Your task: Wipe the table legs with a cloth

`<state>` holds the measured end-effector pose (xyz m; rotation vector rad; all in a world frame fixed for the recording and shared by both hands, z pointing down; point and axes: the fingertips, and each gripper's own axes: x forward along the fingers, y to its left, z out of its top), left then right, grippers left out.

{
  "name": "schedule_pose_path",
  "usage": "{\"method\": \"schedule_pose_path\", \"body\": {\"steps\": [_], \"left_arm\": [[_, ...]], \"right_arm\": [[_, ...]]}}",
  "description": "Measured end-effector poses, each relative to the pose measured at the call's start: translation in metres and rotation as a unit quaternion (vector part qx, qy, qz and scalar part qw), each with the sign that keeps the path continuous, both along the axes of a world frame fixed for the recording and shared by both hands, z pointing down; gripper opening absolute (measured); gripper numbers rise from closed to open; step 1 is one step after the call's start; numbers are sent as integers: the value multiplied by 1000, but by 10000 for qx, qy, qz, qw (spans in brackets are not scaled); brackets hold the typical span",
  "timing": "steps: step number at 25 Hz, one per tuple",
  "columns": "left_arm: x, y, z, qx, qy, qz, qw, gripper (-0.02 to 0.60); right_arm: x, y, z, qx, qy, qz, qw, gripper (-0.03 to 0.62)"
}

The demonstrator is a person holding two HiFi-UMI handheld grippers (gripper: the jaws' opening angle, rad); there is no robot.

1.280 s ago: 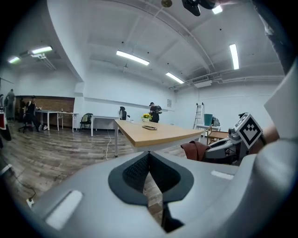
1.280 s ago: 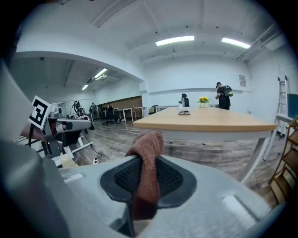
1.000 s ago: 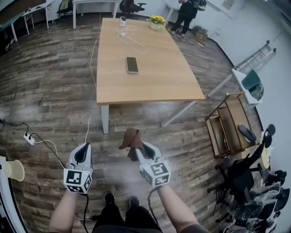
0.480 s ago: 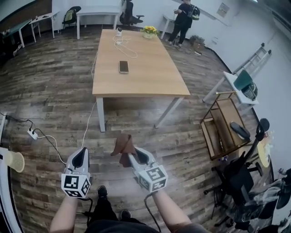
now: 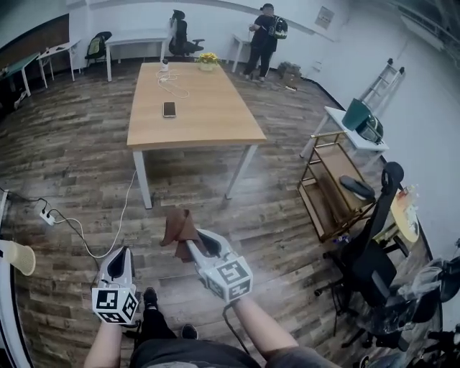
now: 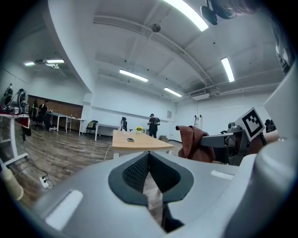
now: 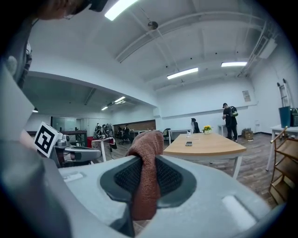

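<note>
The ceiling strip lights [image 6: 186, 11] flood the room evenly and burn out to white glare. A soft shadow lies on the floor [image 5: 190, 172] under the tabletop [image 5: 194, 122]. Wide-angle bending curves every edge, both gripper views' corners go black, and the left tool [image 6: 149, 155] looks soft up close, perhaps defocused.

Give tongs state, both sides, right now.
Left tongs: closed, holding nothing.
Right tongs: closed on the brown cloth.

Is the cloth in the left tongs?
No, the cloth is clamped between the right tongs; the left tongs hold nothing.
</note>
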<state>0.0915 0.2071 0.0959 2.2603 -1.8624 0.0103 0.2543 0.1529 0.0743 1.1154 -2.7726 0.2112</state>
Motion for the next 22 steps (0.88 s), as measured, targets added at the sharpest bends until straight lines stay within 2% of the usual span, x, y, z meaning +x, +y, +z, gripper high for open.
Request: {"method": "schedule_pose_path", "body": {"steps": [5,9,12,17,22], "left_arm": [[26,44,12,-189,-2,46,9998,20],[48,65,22,-386,-42,135,9992,20],[60,73,16,-381,-64,167,9991,20],[59,77,10,-369,-102,151,9992,20],[50,80,16,-424,12,43,9991,20]], "right_arm": [[34,31,3,-6,48,71,10000,67],[59,49,21,-333,-21,335,9989,66],[76,57,35,-561,-13,506,9971,66],[89,63,40,-642,-90,687,9955,64],[87,66,40,-627,-56,651,9959,64]]}}
